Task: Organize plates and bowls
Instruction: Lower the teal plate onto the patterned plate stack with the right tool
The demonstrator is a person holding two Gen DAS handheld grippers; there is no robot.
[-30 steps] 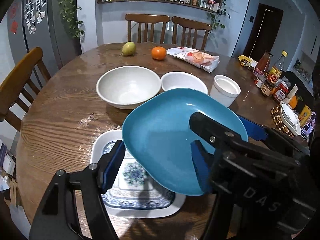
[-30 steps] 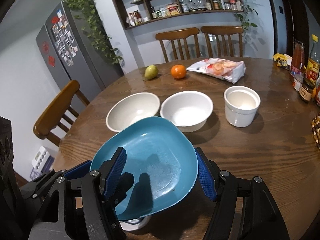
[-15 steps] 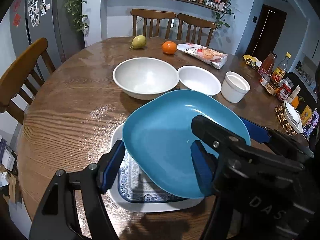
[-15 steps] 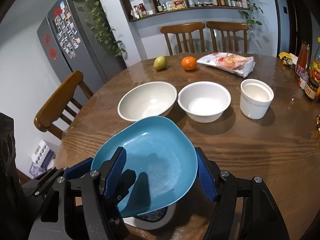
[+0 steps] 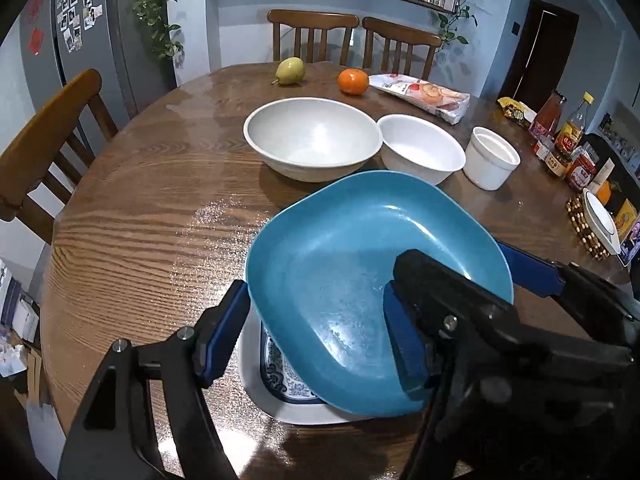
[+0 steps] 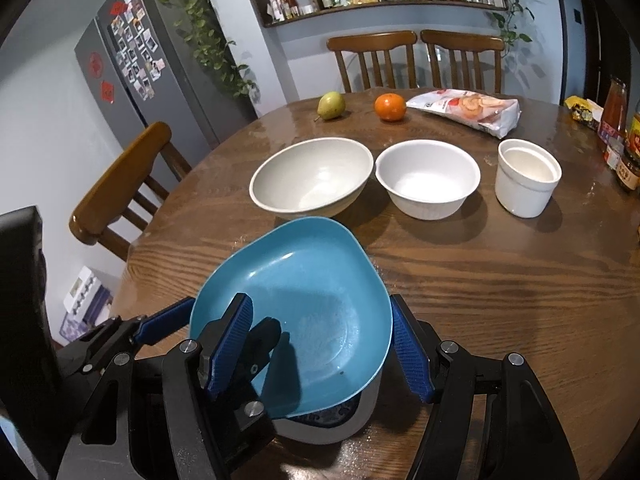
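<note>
Left wrist view: both grippers' jaws pinch the blue plate, the left gripper at its 6 o'clock rim, above the patterned white plate on the counter.

Right wrist view: the right gripper clamps the same plate; two bowls sit at 12 o'clock.

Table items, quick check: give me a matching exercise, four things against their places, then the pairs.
Things:
1 blue plate
2 patterned plate
3 pear
4 white cup

Places:
A right of the white bowl
B under the blue plate
C between both grippers' fingers
D left of the orange

Pairs: 1-C, 2-B, 3-D, 4-A
</note>
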